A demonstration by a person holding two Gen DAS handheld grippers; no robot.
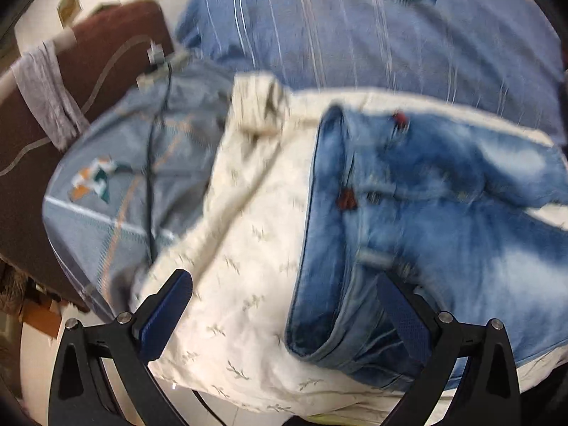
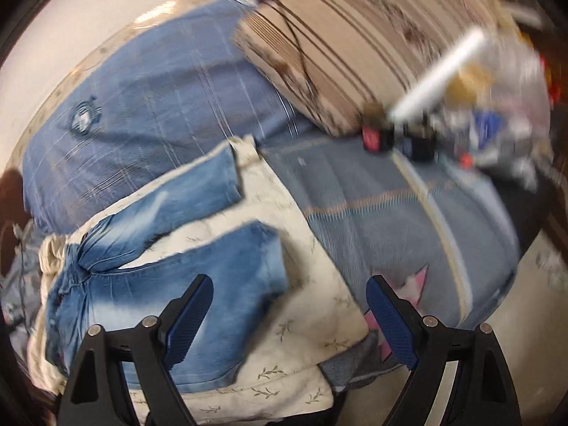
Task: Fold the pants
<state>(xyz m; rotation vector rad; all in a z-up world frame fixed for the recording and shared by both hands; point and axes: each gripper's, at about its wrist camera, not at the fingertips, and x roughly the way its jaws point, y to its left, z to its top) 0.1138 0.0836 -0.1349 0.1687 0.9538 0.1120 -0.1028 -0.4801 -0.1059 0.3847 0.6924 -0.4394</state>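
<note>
blurred: clutter [image 2: 497,131] beside striped cushion [image 2: 355,53] | cut off: jeans [image 1: 461,230] legs at right edge

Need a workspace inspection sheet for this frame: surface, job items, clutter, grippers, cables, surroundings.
Surface: cream leaf-print cloth over blue bedding.
Job's things: jeans lying unfolded, legs spread apart.
Clutter: striped pillow; blurred small items at the bed edge.
Grippers: left gripper open above the waistband; right gripper open above a leg hem.
Cables: dark cable across the grey-blue sheet.
Surroundings: brown headboard, grey cloth hanging on it.
</note>
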